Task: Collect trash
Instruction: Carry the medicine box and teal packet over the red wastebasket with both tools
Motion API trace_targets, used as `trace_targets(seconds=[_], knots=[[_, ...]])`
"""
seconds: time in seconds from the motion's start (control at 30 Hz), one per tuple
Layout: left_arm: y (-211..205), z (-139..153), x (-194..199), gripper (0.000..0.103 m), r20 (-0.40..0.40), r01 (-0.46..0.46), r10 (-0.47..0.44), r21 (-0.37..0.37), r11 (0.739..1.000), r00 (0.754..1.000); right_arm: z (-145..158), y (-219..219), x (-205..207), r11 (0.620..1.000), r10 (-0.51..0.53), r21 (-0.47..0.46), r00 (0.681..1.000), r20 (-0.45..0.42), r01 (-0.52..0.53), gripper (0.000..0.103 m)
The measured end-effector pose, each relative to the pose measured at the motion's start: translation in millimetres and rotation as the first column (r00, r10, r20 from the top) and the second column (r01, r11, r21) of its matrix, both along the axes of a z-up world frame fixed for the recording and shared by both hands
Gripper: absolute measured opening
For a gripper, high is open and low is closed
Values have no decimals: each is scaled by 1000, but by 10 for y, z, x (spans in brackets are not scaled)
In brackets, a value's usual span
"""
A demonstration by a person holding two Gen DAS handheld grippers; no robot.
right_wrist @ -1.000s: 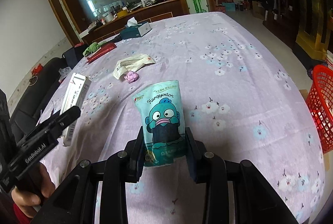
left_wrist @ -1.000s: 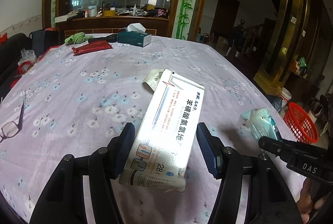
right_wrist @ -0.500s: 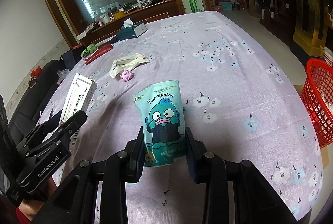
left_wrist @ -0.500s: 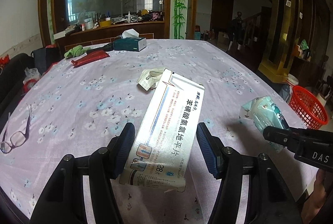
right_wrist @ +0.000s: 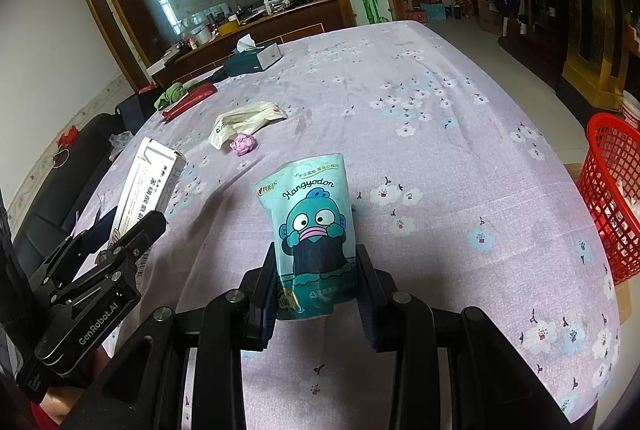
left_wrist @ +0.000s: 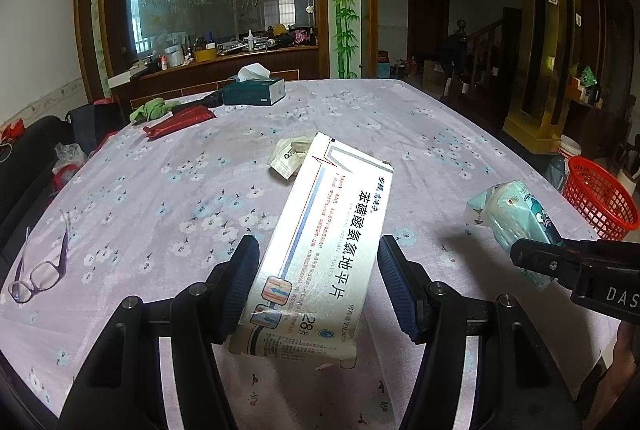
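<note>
Tongs loaded, both carrying trash above worktop

Left tongs (left_wrist: 318, 286) pinch a white medicine box (left_wrist: 320, 250) by its long sides, near its lower end, so most of the box sticks out forward, tilted. Right tongs (right_wrist: 316, 294) pinch a teal tissue pack (right_wrist: 310, 230) with a cartoon face, gripped at the bottom, upright. Both items look lifted clear of the purple floral worktop (right_wrist: 440, 134), probably so they can go to the bin in one trip. Red basket (right_wrist: 612, 198) stands off the right edge of the worktop on the floor, likely drop target; the right tongs are nearer to it. More trash lies mid-worktop: a crumpled white wrapper (right_wrist: 244, 120) with a pink paper ball (right_wrist: 242, 144) just beside it. Tissue box (left_wrist: 254, 90), red pouch (left_wrist: 180, 120), green cloth (left_wrist: 150, 110) and glasses (left_wrist: 40, 270) look like keepers, judging by placement at the edges.
</note>
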State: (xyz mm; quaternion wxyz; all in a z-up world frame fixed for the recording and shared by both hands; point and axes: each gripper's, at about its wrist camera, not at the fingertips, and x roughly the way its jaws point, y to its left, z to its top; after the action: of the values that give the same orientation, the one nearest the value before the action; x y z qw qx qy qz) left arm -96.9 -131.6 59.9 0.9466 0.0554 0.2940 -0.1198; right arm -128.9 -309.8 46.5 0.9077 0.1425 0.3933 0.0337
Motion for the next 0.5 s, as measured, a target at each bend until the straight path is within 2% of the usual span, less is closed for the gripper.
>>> trace_targets(seconds=[0.3,0.5], knots=[[-25,38,-37,60,10,8,-8,3,1000,1000,24,-12,-2,1000,-8,2,1000,4,8,36],[-35,99,-45,60,-8,47,-47,-39,998,999,83,-137,-62,999,-42,14,999,16,42,36]])
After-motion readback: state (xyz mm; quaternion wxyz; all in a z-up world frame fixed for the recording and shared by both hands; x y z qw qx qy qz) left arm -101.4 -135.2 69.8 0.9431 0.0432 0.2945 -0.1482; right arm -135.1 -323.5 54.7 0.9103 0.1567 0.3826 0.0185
